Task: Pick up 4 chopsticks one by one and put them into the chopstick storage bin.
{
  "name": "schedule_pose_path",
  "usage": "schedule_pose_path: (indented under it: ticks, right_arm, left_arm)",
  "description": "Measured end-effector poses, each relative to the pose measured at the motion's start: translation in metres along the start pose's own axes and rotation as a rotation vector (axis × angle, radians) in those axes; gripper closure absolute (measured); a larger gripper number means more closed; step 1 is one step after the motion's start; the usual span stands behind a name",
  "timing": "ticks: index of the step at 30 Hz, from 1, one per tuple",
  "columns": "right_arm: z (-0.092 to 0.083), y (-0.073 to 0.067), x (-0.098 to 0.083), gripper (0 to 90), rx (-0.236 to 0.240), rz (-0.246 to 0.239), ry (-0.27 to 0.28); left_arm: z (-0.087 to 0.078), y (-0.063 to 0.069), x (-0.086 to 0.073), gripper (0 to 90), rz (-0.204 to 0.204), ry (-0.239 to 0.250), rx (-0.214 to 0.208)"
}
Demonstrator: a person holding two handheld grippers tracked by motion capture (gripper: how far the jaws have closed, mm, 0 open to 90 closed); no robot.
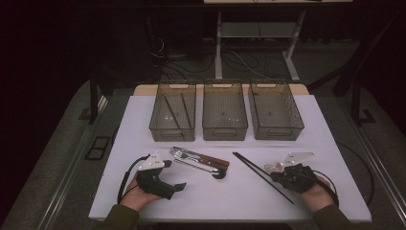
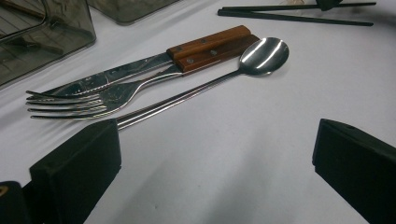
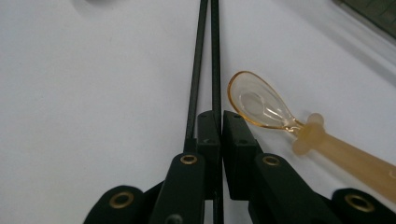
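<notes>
On the white desk [image 1: 306, 120] I count three grey bins [image 1: 225, 111], one knife [image 2: 140, 63], one fork [image 2: 84, 100], one steel spoon [image 2: 264, 56] and one amber spoon [image 3: 261, 102]. My right claw [image 3: 221, 119] is clamped on one of two black chopsticks [image 3: 215, 56] lying near the desk's front right. My left claw [image 2: 215, 158] stands apart, just short of the steel spoon's handle.

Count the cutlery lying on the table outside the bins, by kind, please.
chopsticks: 2
spoons: 2, one steel, one amber plastic
fork: 1
knife: 1
total: 6
</notes>
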State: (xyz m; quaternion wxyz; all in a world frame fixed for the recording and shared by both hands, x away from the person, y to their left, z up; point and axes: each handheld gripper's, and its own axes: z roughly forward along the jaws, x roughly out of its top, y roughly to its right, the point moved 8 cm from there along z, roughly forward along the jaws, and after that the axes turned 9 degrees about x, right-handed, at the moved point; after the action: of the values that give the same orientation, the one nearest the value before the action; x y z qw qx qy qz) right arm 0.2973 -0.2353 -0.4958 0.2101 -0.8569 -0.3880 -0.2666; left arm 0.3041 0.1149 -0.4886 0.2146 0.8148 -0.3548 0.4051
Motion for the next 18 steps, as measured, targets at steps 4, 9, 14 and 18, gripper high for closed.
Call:
schedule_pose_path:
  ticks: [4,9,14,18]
  right_arm:
    - [-0.004,-0.001,0.003,85.8,0.005,-0.022,0.022]
    - [-0.012,-0.003,0.008,85.8,0.042,-0.023,0.088]
    - [-0.020,-0.002,0.013,85.8,0.087,-0.006,0.157]
    - [-0.025,-0.002,0.017,85.8,0.121,0.003,0.206]
  left_arm:
    - [0.000,0.000,0.000,0.1,0.002,0.000,0.000]
    - [0.000,0.000,0.000,0.1,0.002,0.001,0.000]
    - [0.000,0.000,0.000,0.1,0.001,0.001,0.000]
    - [0.001,0.001,0.000,0.1,0.001,0.000,-0.004]
